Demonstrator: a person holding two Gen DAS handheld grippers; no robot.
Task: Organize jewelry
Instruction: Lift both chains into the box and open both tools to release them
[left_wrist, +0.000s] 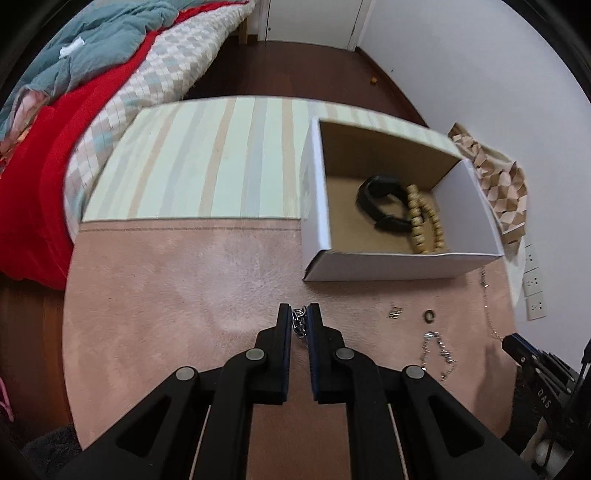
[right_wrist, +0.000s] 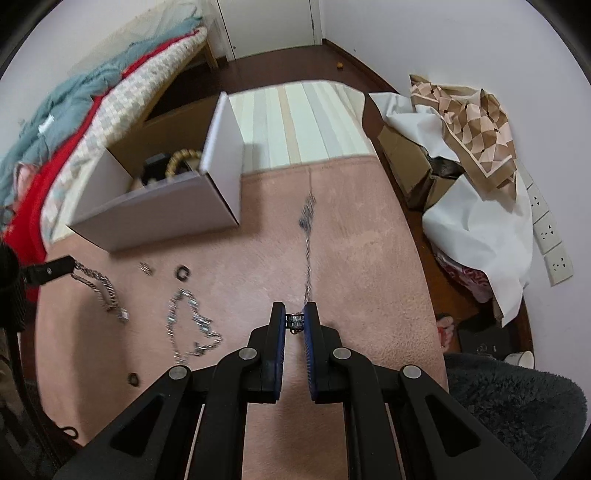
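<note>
A white cardboard box (left_wrist: 391, 264) stands on the pink cloth and holds a black bangle (left_wrist: 376, 199) and a wooden bead bracelet (left_wrist: 424, 225); the box also shows in the right wrist view (right_wrist: 155, 218). My left gripper (left_wrist: 299, 314) is shut on a silver chain (left_wrist: 298, 325), which hangs from its fingertips in the right wrist view (right_wrist: 99, 284). My right gripper (right_wrist: 295, 314) is shut on the clasp end of a thin chain necklace (right_wrist: 307, 243) that stretches away over the cloth. A beaded silver necklace (right_wrist: 192, 325) and small rings (right_wrist: 183, 273) lie loose on the cloth.
A striped mat (left_wrist: 207, 162) lies beyond the pink cloth (left_wrist: 184, 295). A bed with red and teal bedding (left_wrist: 55, 110) is at the left. Cardboard boxes with white and patterned paper (right_wrist: 465, 155) stand at the right by the wall sockets (right_wrist: 550, 236).
</note>
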